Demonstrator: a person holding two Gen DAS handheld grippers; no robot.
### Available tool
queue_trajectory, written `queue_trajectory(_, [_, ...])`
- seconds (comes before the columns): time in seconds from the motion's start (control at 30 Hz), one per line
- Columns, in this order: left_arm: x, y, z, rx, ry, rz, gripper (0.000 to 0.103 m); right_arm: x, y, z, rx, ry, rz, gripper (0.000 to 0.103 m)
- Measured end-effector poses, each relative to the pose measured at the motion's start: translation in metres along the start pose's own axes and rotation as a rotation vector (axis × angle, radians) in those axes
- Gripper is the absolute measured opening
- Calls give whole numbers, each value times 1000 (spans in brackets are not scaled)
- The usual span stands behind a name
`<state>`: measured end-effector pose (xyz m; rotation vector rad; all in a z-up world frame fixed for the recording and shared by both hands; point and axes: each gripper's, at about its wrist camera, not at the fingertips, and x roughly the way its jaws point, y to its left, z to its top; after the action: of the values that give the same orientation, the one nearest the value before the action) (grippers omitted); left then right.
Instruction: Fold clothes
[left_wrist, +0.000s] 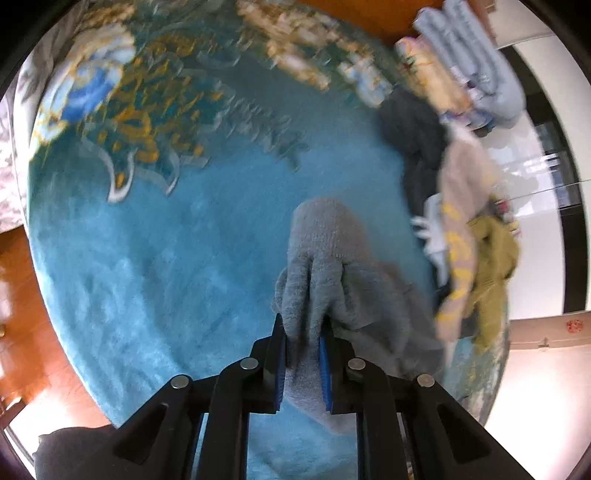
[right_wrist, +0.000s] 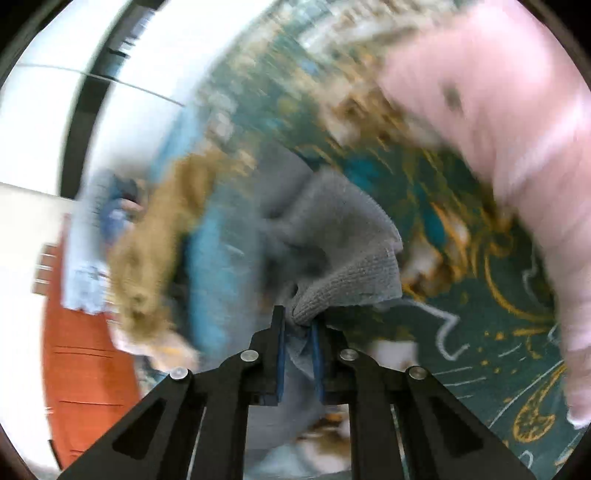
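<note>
A grey knitted garment (left_wrist: 332, 273) hangs bunched above the blue patterned rug (left_wrist: 155, 258). My left gripper (left_wrist: 302, 332) is shut on one part of it, with the cloth pinched between the blue pads. In the right wrist view my right gripper (right_wrist: 298, 325) is shut on another part of the same grey garment (right_wrist: 343, 251), which bunches up in front of the fingers. That view is blurred by motion.
A pile of unfolded clothes lies on the rug's right side: a dark garment (left_wrist: 413, 129), a beige one with yellow marks (left_wrist: 461, 229), an olive one (left_wrist: 495, 266). Folded light-blue and yellow items (left_wrist: 465, 62) sit behind. A pink garment (right_wrist: 517, 147) fills the right wrist view's right. Wooden floor (left_wrist: 22, 314) surrounds the rug.
</note>
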<state>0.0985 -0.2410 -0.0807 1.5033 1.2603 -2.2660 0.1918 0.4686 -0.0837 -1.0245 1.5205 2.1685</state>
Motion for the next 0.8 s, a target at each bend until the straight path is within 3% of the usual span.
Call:
queue_trajectory(0.17, [-51, -38, 13, 80, -92, -130, 15, -99, 52, 23, -95, -135, 171, 11])
queue_trajectory(0.3, [-83, -39, 14, 105, -97, -227, 14, -176, 81, 16, -196, -215, 214, 11])
queue_trajectory(0.47, [-59, 8, -7, 107, -12, -112, 15, -225, 38, -7, -111, -128, 122, 11])
queue_trajectory(0.57, [-35, 21, -11, 43, 37, -84, 14, -202, 23, -9, -101, -51, -3, 12])
queue_trajectory(0.8, [-12, 10, 2, 7, 43, -51, 14, -77, 11, 14, -46, 103, -167, 12])
